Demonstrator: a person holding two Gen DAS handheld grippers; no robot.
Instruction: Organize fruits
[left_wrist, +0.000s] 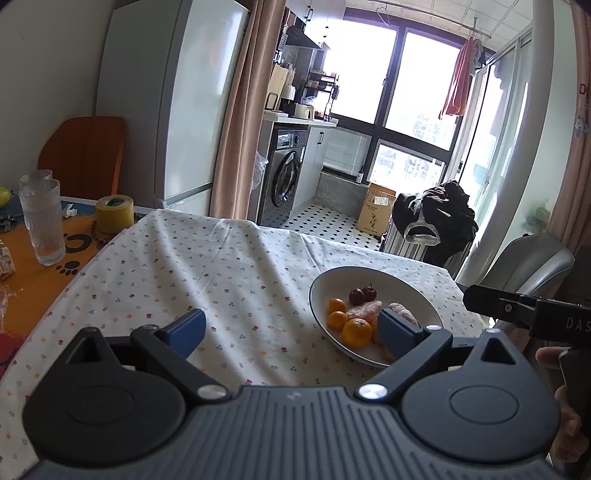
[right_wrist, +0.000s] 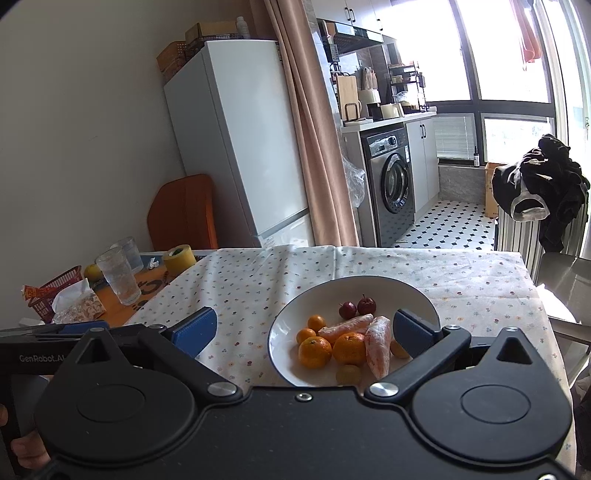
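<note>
A white bowl (right_wrist: 288, 317) with a dark rim sits on the flowered tablecloth (right_wrist: 258, 280) and holds several small oranges (right_wrist: 314, 351), two dark red fruits (right_wrist: 357, 307), peeled citrus segments (right_wrist: 378, 345) and a small yellowish fruit (right_wrist: 348, 373). My right gripper (right_wrist: 304, 328) hangs open just above the bowl's near edge, nothing between its blue pads (right_wrist: 195, 328). The same bowl (left_wrist: 325, 284) appears at the right in the left wrist view. My left gripper (left_wrist: 291, 328) is open over bare cloth left of it, its right pad overlapping the fruit. The right gripper's body (left_wrist: 517, 306) shows at the right edge.
Two drinking glasses (right_wrist: 118, 275), a yellow tape roll (right_wrist: 180, 258), a red basket (right_wrist: 55, 291) and tissues crowd the orange mat at the table's left end. A grey chair (left_wrist: 528, 262) stands at the right. A fridge (right_wrist: 240, 140) and washing machine (right_wrist: 391, 181) lie beyond.
</note>
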